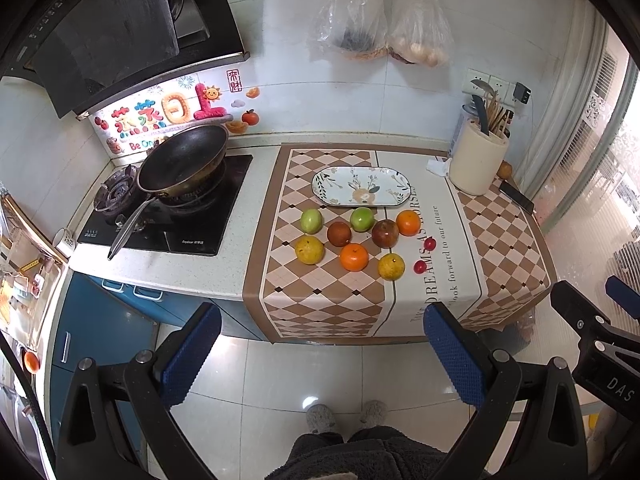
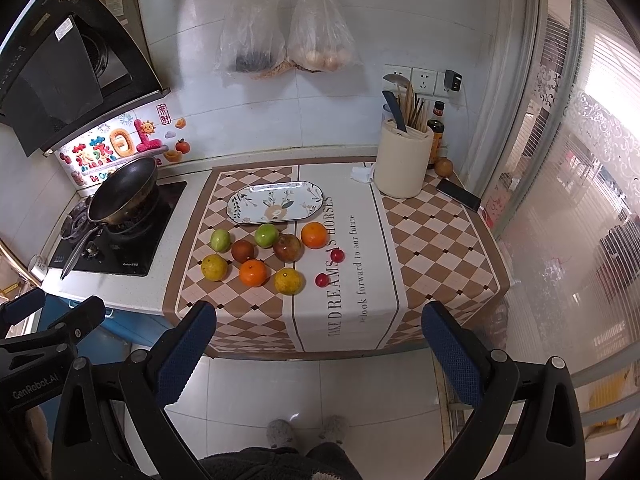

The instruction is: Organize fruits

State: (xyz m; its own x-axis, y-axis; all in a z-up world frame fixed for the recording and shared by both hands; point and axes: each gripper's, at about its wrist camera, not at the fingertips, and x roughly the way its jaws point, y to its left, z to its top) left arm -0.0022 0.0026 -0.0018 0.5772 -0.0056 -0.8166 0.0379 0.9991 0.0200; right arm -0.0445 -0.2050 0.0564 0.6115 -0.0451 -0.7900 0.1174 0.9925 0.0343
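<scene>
An empty oval floral plate point(image 1: 362, 186) point(image 2: 275, 202) lies on the checked mat. In front of it lie several fruits: two green apples point(image 1: 311, 221) point(image 2: 266, 235), two oranges point(image 1: 354, 257) point(image 2: 253, 272), two yellow citrus point(image 1: 309, 250) point(image 2: 289, 281), two dark red-brown fruits point(image 1: 385, 233) point(image 2: 287, 247) and two small red cherries point(image 1: 419, 267) point(image 2: 321, 279). My left gripper point(image 1: 322, 354) is open and empty, held back over the floor before the counter. My right gripper point(image 2: 320, 354) is open and empty too, also short of the counter edge.
A black pan point(image 1: 182, 164) point(image 2: 122, 191) sits on the stove at left. A cream utensil holder point(image 1: 478, 164) point(image 2: 404, 160), a crumpled tissue point(image 2: 362, 174) and a phone point(image 2: 458, 195) stand at the back right. Plastic bags point(image 2: 288, 40) hang on the wall.
</scene>
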